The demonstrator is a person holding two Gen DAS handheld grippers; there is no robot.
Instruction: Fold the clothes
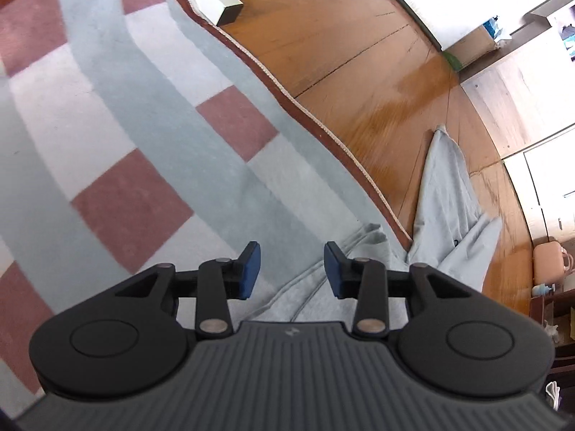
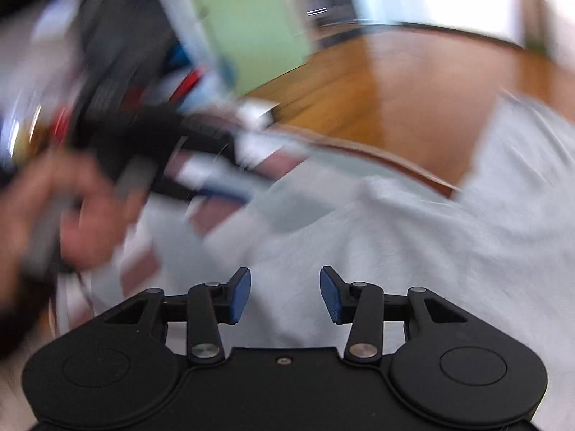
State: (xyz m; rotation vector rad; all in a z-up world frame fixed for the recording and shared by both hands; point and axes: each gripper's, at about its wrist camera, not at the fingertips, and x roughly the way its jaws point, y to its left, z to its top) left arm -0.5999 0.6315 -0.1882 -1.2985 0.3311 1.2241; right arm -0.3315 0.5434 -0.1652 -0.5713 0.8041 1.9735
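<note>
Nearest me in the left wrist view, my left gripper (image 1: 291, 269) stands spread, its blue pads apart with nothing between them. The grey garment (image 1: 442, 215) starts right under that gap, at the bottom centre of the frame, and runs away to the upper right: off the checked rug (image 1: 107, 125), over its red edge, and out onto the wooden floor (image 1: 341, 54), where it narrows to a point at the right of the frame. So its long axis goes from lower centre to upper right, and the bunched end is the one closest to this claw.

In the right wrist view, which is badly blurred, my right gripper (image 2: 285, 294) is spread too and holds nothing. The garment fills the lower centre and right of that frame, directly beneath the pads. Farther off, at the left, my left hand (image 2: 54, 208) grips its tool.

I judge both claws sit over cloth, the right over the broader spread. Whether any fold is already made, I cannot tell.
</note>
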